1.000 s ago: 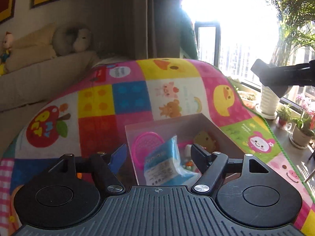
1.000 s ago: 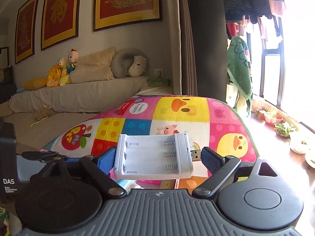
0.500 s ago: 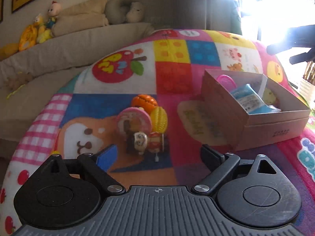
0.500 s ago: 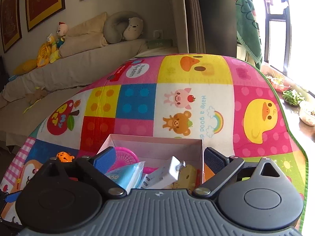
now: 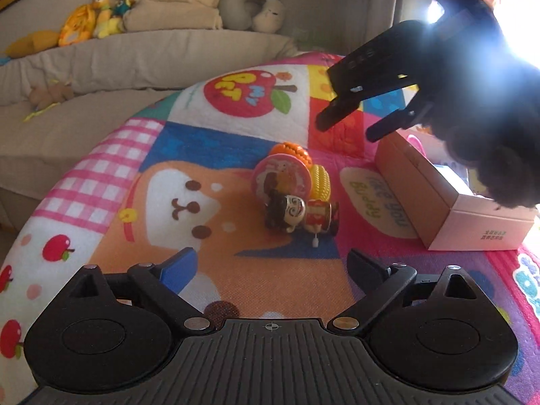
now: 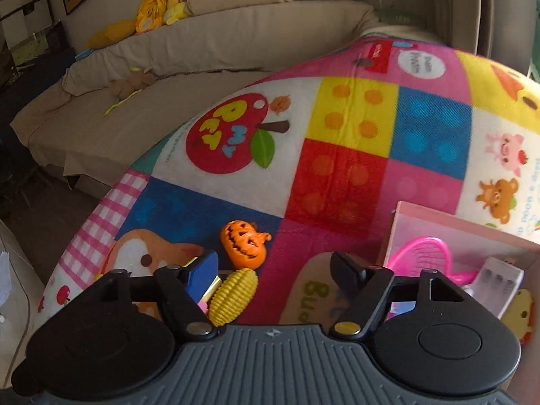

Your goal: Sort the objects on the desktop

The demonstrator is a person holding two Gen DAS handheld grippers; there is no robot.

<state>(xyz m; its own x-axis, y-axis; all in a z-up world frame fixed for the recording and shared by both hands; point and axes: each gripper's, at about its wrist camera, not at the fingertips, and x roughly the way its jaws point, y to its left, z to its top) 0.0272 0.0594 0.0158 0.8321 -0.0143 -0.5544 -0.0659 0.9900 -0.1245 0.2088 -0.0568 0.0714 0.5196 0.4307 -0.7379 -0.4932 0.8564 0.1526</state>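
A cluster of toys lies on the patchwork mat: an orange pumpkin [image 6: 244,243], a yellow corn cob [image 6: 233,296], a pink round toy [image 5: 281,179] and a wind-up doll [image 5: 300,215]. The pumpkin [image 5: 293,151] and corn [image 5: 320,182] also show in the left wrist view. My left gripper [image 5: 271,268] is open and empty, just short of the doll. My right gripper [image 6: 274,271] is open and empty above the corn, and shows in the left wrist view [image 5: 347,121] over the box's left end. The pink box [image 5: 449,209] holds the white battery holder [image 6: 496,281] and a pink strainer [image 6: 422,258].
The colourful mat [image 6: 347,168] covers the table. A beige sofa [image 6: 135,77] with plush toys [image 6: 162,3] stands behind and to the left. Bright window glare [image 5: 519,33] fills the right of the left wrist view.
My right gripper let go of the white battery holder into the box and swung left over the toys. My left gripper turned away from the box and moved in toward the toy cluster.
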